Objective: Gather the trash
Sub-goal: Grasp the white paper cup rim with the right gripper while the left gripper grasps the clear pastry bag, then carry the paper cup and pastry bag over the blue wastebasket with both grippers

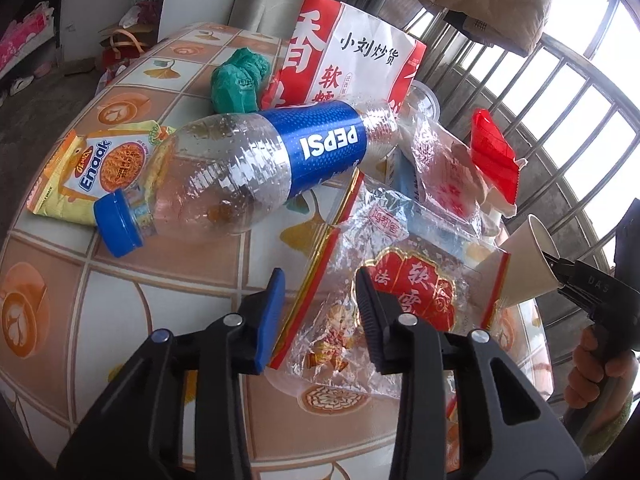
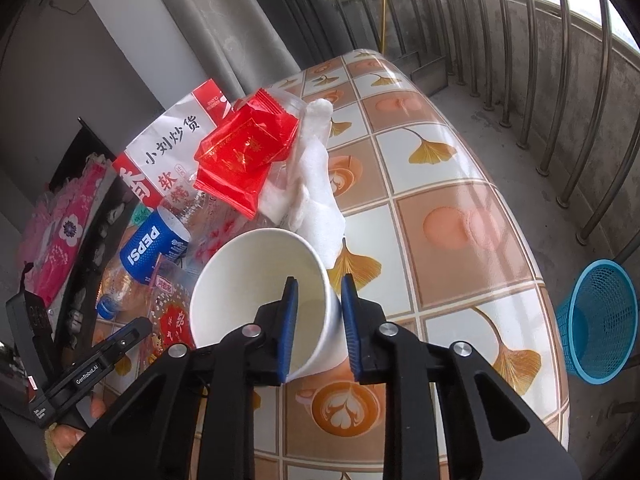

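My right gripper (image 2: 319, 320) is shut on the rim of a white paper cup (image 2: 256, 280), one finger inside and one outside, and holds it over the tiled table (image 2: 440, 216). The cup also shows in the left wrist view (image 1: 528, 264). My left gripper (image 1: 320, 312) is open over a clear plastic wrapper with a red label (image 1: 400, 280). An empty Pepsi bottle (image 1: 248, 172) lies on its side ahead of it. A yellow Enaak packet (image 1: 108, 168), a green crumpled bag (image 1: 236, 80), a red-and-white snack bag (image 1: 352, 56) and a red wrapper (image 2: 248, 148) lie among the trash.
A blue mesh waste basket (image 2: 600, 320) stands on the floor right of the table. Metal railing bars (image 2: 560, 80) run behind the table. A white tissue (image 2: 316, 184) lies beside the red wrapper. A curtain (image 2: 224, 32) hangs at the back.
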`<state>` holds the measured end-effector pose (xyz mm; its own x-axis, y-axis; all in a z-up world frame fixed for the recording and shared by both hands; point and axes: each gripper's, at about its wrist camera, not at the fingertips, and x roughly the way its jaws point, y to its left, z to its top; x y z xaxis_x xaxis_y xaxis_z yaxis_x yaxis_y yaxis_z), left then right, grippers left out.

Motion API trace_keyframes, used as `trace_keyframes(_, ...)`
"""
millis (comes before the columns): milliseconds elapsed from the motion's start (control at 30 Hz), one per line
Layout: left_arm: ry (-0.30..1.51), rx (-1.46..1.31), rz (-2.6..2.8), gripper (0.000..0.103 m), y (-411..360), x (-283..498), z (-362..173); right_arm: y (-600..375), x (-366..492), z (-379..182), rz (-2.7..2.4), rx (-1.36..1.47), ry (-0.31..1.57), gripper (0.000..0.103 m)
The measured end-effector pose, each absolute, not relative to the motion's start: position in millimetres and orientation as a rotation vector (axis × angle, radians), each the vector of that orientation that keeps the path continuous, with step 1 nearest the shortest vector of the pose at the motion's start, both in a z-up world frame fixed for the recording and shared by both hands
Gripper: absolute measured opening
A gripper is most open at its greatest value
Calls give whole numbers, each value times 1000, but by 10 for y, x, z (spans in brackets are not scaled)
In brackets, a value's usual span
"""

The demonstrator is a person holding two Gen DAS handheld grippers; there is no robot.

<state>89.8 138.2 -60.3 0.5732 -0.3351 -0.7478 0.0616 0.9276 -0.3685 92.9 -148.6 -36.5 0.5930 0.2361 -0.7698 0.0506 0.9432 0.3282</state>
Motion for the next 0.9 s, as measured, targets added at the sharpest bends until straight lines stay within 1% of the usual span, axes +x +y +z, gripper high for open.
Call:
trace_keyframes(33,938,-321,-238,30,1388,895,-608,-1495,929,-370,110,335,936,19)
trace_keyframes(67,941,-325,-235,30,1399,890,-613,-1501,930,-373,111,337,939,17)
trace_keyframes(167,952,-346,-203,31,1459,890,-621,-1521,925,-384,111,343,943,17)
trace_keyframes(200,957,-361,-198,34,1485,888,-620,-1526,920,-385,109,343,943,17)
trace_keyframes(233,964,-377,-199,46,1507,882,-622,-1530,913,-387,109,343,943,17)
trace_keyframes(267,971,-396,-204,56,1526,883,-626,-1526,909,-388,108,343,944,17)
trace_keyframes(367,984,-388,-221,56,1508,889,-661,-1519,894,-413,108,339,950,17)
trace_keyframes(500,998,-219,-215,55,1310,863,-645,-1495,883,-453,110,335,961,16)
trace_keyframes(567,990,-93,-196,46,1173,815,-653,-1490,875,-459,111,333,963,15)
trace_keyframes(667,967,44,-157,39,1023,733,-676,-1468,854,-451,111,323,958,13)
trace_keyframes(700,960,65,-145,34,997,709,-679,-1466,842,-445,112,319,956,12)
trace_keyframes(800,954,63,-121,21,1002,675,-669,-1459,799,-425,118,309,949,9)
trace_keyframes(833,953,56,-111,12,1021,664,-666,-1454,782,-416,120,308,945,8)
trace_keyframes(900,955,27,-99,9,1066,652,-659,-1465,743,-390,122,309,935,6)
